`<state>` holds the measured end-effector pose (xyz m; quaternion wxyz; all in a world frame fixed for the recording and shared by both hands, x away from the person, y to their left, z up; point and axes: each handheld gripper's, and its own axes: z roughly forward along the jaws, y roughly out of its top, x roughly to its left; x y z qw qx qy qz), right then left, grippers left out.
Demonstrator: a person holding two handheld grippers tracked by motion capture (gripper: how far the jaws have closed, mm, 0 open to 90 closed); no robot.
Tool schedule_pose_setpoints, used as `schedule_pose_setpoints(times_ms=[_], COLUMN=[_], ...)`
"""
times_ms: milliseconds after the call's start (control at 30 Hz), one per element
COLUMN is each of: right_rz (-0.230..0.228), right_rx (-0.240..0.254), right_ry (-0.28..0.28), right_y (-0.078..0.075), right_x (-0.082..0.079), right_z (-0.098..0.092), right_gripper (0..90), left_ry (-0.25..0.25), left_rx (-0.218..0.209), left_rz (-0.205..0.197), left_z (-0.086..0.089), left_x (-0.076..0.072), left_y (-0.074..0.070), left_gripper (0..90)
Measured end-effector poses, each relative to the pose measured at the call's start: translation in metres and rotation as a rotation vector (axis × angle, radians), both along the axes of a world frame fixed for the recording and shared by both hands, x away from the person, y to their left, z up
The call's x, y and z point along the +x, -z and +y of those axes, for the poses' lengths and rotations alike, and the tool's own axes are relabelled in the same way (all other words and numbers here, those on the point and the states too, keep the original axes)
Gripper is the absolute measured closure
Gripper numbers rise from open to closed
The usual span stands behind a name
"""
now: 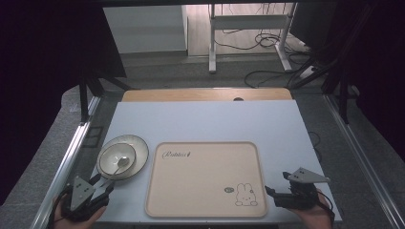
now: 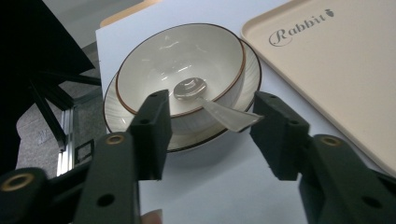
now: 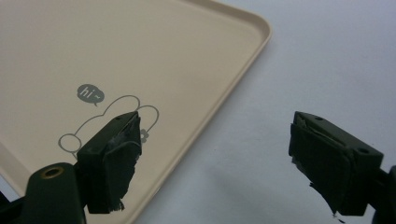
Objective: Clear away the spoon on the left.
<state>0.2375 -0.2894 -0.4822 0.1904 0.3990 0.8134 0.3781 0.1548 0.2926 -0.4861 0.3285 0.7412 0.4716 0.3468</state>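
- Left of the tray (image 1: 205, 179), left hand-held gripper (image 2: 210, 128) straddled the spoon (image 2: 215, 109) handle, jaws unclenched, spoon resting in the bowl (image 2: 154, 60).
- Right of the tray, right hand-held gripper (image 3: 212, 163) hung released.

Tray (image 3: 140, 56) cut off at the left and top edges of the right gripper view, rabbit drawing (image 3: 112, 121) partly hidden behind the near jaw. Near rim of the saucer (image 2: 187, 140) covered by the left gripper (image 2: 208, 126) at lower left. Spoon (image 2: 219, 109) handle tip possibly touching the right pad; contact unclear.
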Motion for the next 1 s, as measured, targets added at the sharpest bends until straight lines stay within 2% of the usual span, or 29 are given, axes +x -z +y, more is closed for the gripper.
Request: schedule_pose_setpoints(times_ms=[200, 500, 1000], right_rz=[0.001, 0.004, 0.005], right_rx=[-0.001, -0.005, -0.014], right_ry=[-0.003, -0.006, -0.012], right_y=[0.0006, 0.0013, 0.002], right_x=[0.0002, 0.0004, 0.0005], right_z=[0.0005, 0.0009, 0.001], right_gripper=[17.1, 17.1, 17.1], left_ry=[-0.001, 0.012, 0.011], left_rx=[0.004, 0.018, 0.029], left_rz=[-0.001, 0.0, -0.013], left_z=[0.0017, 0.0009, 0.0012], left_x=[0.0009, 0.0002, -0.0003], left_y=[0.0013, 0.0011, 0.0005], left_gripper=[61.8, 72.9, 81.1])
